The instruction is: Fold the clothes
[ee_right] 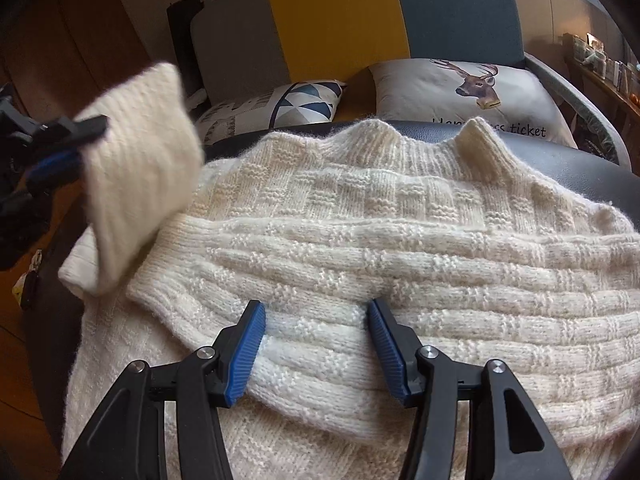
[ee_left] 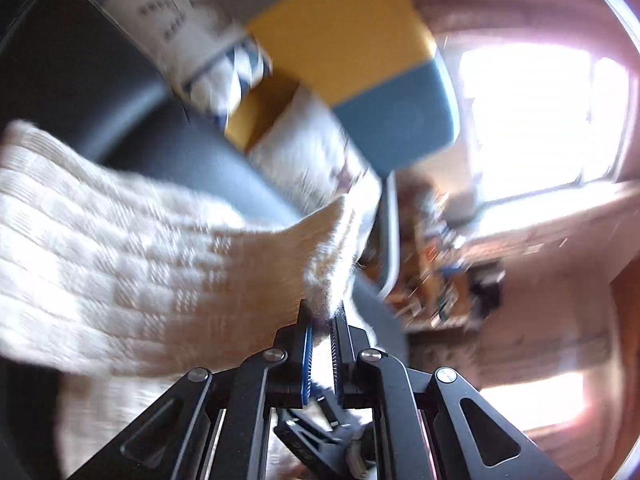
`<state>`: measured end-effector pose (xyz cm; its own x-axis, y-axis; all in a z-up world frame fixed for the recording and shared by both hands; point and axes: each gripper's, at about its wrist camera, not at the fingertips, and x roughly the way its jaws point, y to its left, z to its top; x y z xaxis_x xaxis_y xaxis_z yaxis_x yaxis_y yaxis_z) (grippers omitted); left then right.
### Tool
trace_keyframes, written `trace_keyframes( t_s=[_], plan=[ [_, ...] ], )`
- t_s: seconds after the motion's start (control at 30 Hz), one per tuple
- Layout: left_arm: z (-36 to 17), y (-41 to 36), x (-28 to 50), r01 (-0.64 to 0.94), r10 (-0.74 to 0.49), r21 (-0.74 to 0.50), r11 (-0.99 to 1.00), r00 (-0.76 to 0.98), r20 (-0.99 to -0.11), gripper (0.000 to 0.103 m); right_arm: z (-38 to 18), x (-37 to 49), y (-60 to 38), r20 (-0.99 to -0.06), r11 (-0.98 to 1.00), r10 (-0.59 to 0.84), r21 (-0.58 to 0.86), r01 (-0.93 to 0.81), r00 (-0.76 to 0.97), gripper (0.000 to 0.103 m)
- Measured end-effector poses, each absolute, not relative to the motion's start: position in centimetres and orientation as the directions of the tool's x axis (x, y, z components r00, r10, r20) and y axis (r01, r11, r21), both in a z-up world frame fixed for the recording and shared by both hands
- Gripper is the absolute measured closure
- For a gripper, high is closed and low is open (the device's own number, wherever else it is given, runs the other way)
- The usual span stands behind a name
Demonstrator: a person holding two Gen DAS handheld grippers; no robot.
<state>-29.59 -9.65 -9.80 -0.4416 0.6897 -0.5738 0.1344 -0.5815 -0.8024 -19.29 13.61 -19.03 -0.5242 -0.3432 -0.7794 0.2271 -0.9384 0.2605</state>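
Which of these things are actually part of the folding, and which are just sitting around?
In the job:
cream knit sweater
its sleeve, pinched in the left gripper
right gripper, open over the sweater

Just lying about:
deer cushion
triangle-pattern cushion

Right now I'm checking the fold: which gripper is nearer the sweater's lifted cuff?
Left. The left gripper is clamped on the lifted cuff; the right gripper hovers open over the folded sleeve, off to the cuff's right.

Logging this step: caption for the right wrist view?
Open right gripper over cream knit sweater; left gripper lifts its sleeve.
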Motion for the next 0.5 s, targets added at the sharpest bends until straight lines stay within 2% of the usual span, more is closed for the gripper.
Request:
trace_keyframes(
  t_s=[0.17,0.2,0.37,0.5],
  plan=[
    [-12.1,-4.8,-27.5,0.137,0.675,-0.742,-0.657,-0.332,-0.659,0.092,-19.1,-19.2,13.8,-0.768,-0.932,-0.358,0.262,0.249,-0.531,0.047],
    [-12.5,-4.7,-27.7,0.135,0.686,-0.746,-0.652,-0.314,-0.656,0.085,-19.1,-19.1,13.8,-0.765,-0.932,-0.359,0.26,0.253,-0.534,0.047],
    [-10.9,-7.3,-23.5,0.138,0.729,-0.805,-0.576,-0.359,-0.583,0.068,-18.1,-19.3,15.2,-0.752,-0.902,-0.432,0.367,0.227,-0.499,0.047],
    [-10.1,-11.9,-21.6,0.149,0.739,-0.851,-0.504,-0.436,-0.514,0.057,-19.5,-18.7,16.9,-0.662,-0.786,-0.568,0.613,0.082,-0.49,0.047]
  ],
)
